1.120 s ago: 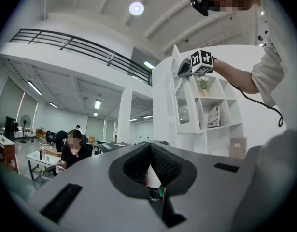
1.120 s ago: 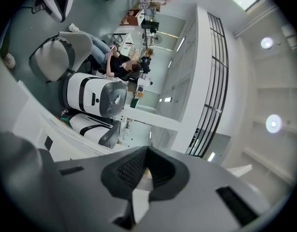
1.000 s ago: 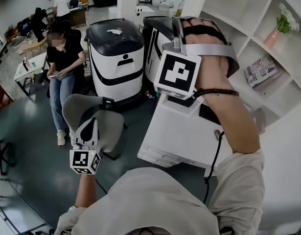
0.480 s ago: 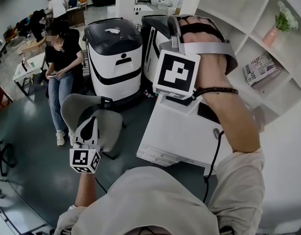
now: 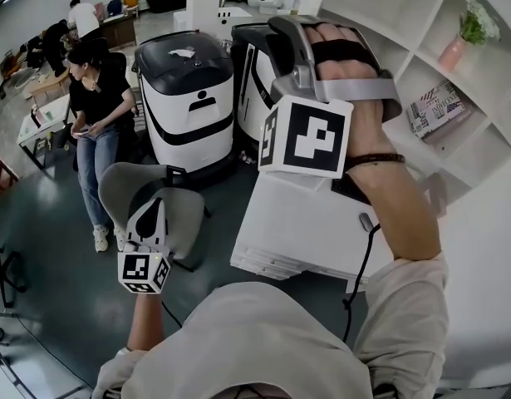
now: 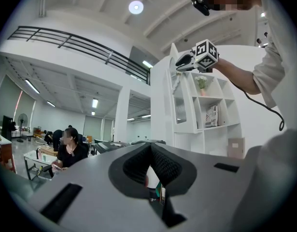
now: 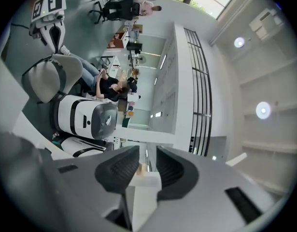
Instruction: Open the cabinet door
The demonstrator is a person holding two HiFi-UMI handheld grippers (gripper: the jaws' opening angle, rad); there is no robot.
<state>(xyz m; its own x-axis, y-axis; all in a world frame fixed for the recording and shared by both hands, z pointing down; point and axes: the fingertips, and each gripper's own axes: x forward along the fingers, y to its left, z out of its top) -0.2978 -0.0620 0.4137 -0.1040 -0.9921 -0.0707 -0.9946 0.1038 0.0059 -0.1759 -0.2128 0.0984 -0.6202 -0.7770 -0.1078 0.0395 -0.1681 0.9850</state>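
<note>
The tall white cabinet door (image 6: 162, 100) is seen in the middle of the left gripper view. It stands upright, so its long side runs up and down. It sticks out from the left side of the white shelf unit (image 6: 187, 125). In the head view the door (image 5: 305, 223) is seen as a wide white panel in the middle of the frame, with the shelf unit (image 5: 398, 52) at the upper right.

The right tool (image 6: 181, 62) is held up high at the top of the door. In the right gripper view the jaws of this tool (image 7: 147, 154) are opening. A white flat edge (image 7: 144, 180) is seen between them, but it is not pinched by the pads. In the head view the right tool (image 5: 290, 48) is at the top middle.

The left tool (image 5: 158, 206) is held low at the lower left, well apart from the door. In its own view the jaws of the left tool (image 6: 149, 149) are pressed together at the tips, and nothing is held.

Things are kept in the open boxes of the shelf unit. A pink vase (image 5: 452, 52) with a green plant (image 5: 475, 23) is in the top right box. A printed book (image 5: 434, 106) leans in the box below it. A brown cardboard box (image 6: 236, 147) is in a lower one.
</note>
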